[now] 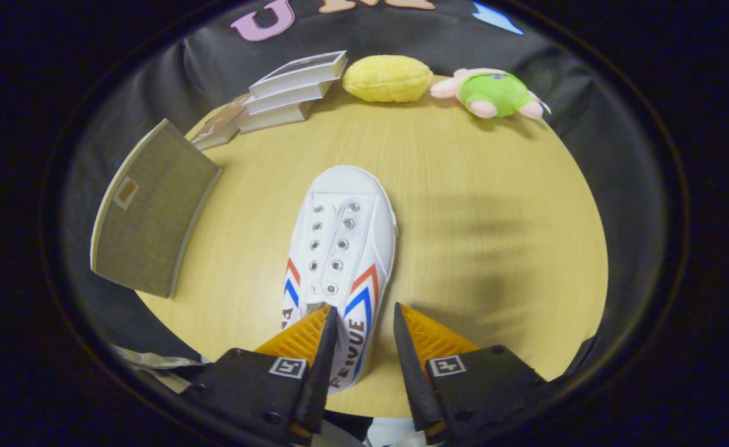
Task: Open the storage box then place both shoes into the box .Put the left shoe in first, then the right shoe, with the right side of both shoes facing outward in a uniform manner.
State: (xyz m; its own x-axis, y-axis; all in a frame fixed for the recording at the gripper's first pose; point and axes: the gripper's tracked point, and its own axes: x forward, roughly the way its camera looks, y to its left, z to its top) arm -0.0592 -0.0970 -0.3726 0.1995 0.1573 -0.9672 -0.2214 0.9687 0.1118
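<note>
A white canvas shoe [344,248] with red and blue chevrons lies on the round wooden table [495,248], toe pointing away from me and heel toward the fingers. My gripper [365,306] is open and straddles the shoe's right side wall near the heel. One finger is over the shoe's opening, the other is outside it, and a gap still shows on the outer side. The grey-brown fabric storage box [147,211] stands to the left of the shoe at the table's edge. Only one flat panel with a pale rim faces me, so I cannot tell whether it is open.
A stack of books [290,93] lies at the far left of the table. A yellow plush [387,78] and a green and pink plush toy [495,93] sit along the far edge. Bare table stretches to the right of the shoe.
</note>
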